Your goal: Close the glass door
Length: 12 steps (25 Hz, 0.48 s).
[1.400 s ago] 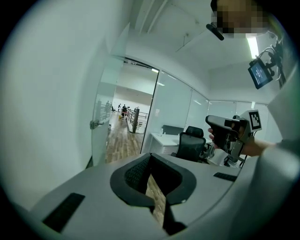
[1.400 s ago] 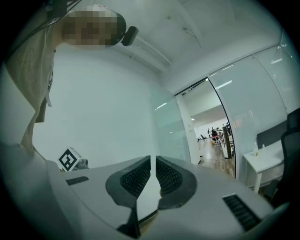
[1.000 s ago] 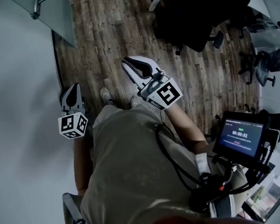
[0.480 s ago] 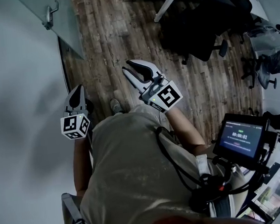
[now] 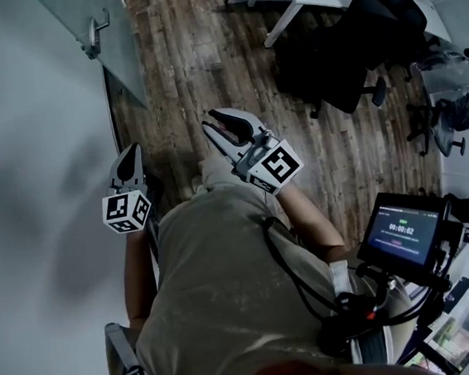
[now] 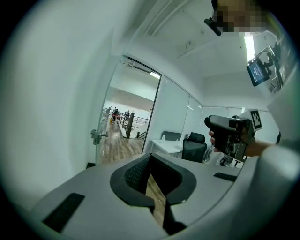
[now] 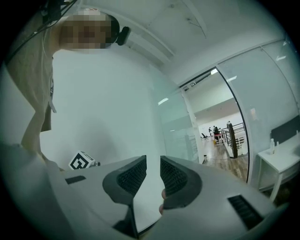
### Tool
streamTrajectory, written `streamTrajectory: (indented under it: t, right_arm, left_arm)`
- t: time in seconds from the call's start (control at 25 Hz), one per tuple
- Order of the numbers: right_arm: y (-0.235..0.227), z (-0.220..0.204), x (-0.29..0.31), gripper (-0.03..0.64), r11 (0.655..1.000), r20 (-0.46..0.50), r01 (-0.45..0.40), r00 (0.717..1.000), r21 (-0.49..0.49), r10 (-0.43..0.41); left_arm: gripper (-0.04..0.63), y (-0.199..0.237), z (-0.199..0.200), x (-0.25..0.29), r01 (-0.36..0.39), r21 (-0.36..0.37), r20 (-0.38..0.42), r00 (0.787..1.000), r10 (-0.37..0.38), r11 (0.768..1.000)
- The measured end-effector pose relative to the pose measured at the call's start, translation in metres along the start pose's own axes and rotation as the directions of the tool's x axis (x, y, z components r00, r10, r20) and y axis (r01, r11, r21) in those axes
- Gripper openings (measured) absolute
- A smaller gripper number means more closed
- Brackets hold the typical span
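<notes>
Nearing the glass door (image 5: 120, 49), lower in our head view than a second ago, still swung open | handle (image 5: 95, 35) not reached, closing not begun | only our left gripper view shows the hallway (image 6: 122, 140) past the door | right gripper (image 5: 215, 124) jaws apart, empty | left gripper (image 5: 128, 156) pinched closed, empty; both short of the door

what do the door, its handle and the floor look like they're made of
Door: glass, smooth; a pale translucent pane with a thin edge.
Handle: likely metal, going by its silvery sheen; finish unclear.
Floor: wood planks or wood-look laminate, matte; narrow brown strips in mixed tones.
</notes>
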State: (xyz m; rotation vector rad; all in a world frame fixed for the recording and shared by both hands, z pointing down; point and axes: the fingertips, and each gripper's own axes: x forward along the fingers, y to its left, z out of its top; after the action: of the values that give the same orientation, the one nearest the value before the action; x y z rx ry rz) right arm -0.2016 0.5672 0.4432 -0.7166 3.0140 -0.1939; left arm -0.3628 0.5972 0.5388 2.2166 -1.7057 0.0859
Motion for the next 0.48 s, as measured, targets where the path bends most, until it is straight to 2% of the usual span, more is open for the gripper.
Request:
streamTrajectory:
  t: [0.24,0.48]
  right_arm:
    - [-0.002,-0.007,0.006,0.075,0.999,-0.008,-0.033,0.999,0.003,0.033]
    - [-0.068,0.024,0.057,0.075,0.991,0.034,-0.094,0.995,0.098,0.092]
  left_arm:
    - [0.017,-0.004,-0.008,0.003,-0.011,-0.003,-0.004,1.0,0.011,1.0]
    - [0.017,0.024,0.011,0.072,-0.046,-0.037,-0.052,0.998,0.044,0.998]
